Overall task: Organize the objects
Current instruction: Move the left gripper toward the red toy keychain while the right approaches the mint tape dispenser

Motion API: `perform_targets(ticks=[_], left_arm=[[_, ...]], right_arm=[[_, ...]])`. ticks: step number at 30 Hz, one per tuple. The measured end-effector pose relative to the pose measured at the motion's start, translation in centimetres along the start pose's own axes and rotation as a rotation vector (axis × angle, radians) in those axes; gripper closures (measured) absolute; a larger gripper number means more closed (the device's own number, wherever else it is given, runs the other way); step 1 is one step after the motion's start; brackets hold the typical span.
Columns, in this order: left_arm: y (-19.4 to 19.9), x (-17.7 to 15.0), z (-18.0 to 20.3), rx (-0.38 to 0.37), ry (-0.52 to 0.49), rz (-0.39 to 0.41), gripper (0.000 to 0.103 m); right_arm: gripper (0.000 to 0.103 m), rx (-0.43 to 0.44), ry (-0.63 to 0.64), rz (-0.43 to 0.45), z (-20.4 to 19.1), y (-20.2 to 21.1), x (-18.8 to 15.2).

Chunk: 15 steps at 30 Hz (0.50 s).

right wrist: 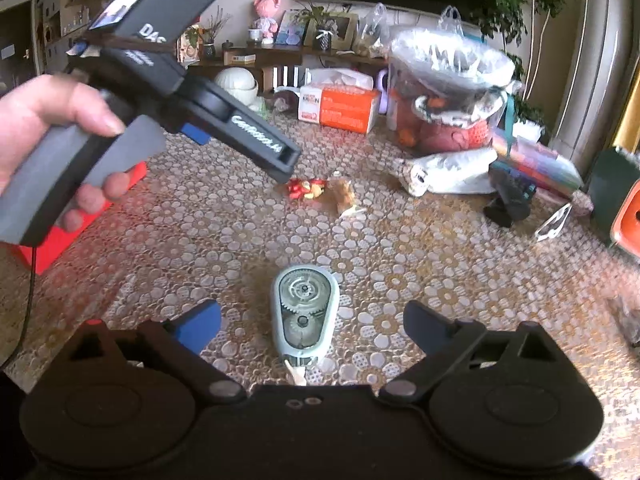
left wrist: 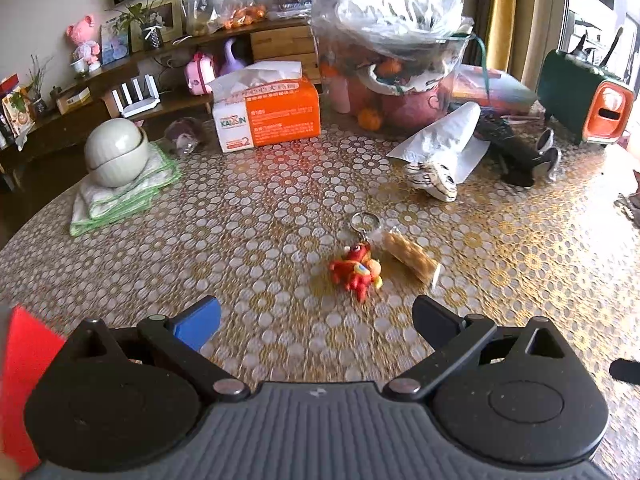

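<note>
Open desk [left wrist: 248,240] across the near and middle ground. Mid-right, blocked by a red keychain figure [left wrist: 357,270] touching a wrapped snack [left wrist: 408,256]. Far edge crowded: tissue box [left wrist: 267,114], bagged basket [left wrist: 394,52], stacked bowls [left wrist: 115,152] at far left. Near centre in the right view, only a correction-tape dispenser [right wrist: 305,312] between the wide-spread tongs [right wrist: 312,326].

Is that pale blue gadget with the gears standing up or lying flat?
Lying flat: the pale blue correction-tape dispenser rests on its side, clear gear window facing up.
</note>
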<state>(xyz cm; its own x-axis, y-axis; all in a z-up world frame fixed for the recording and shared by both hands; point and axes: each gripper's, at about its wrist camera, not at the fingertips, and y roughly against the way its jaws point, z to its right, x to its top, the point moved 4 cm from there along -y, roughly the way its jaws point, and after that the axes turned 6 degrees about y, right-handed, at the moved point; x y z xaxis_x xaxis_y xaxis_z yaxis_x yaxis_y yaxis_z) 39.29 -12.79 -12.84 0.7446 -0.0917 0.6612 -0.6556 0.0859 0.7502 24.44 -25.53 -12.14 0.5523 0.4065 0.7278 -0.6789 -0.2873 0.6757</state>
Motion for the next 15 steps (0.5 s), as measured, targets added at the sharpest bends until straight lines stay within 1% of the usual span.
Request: perform_targets(ticks=[6,9,13,15], left_arm=[[-3.2,0.1,0.8,0.002,-0.027,-0.017,0.000],[-4.4,0.1,1.2,0.002,-0.036,-0.018,0.000],[-5.6,0.3,1.0,0.006,-0.020,-0.004,0.000],[-6.2,0.4,0.8,-0.005,-0.005,-0.004,0.000]], right_arm=[[0.009,0.008,-0.010,-0.011,-0.2,-1.9,0.0],[0.012,0.012,-0.007,-0.010,-0.4,-2.4,0.0],[0.017,0.006,0.002,-0.012,-0.6,-3.2,0.0],[0.020,-0.001,0.000,-0.017,-0.6,-3.7,0.0]])
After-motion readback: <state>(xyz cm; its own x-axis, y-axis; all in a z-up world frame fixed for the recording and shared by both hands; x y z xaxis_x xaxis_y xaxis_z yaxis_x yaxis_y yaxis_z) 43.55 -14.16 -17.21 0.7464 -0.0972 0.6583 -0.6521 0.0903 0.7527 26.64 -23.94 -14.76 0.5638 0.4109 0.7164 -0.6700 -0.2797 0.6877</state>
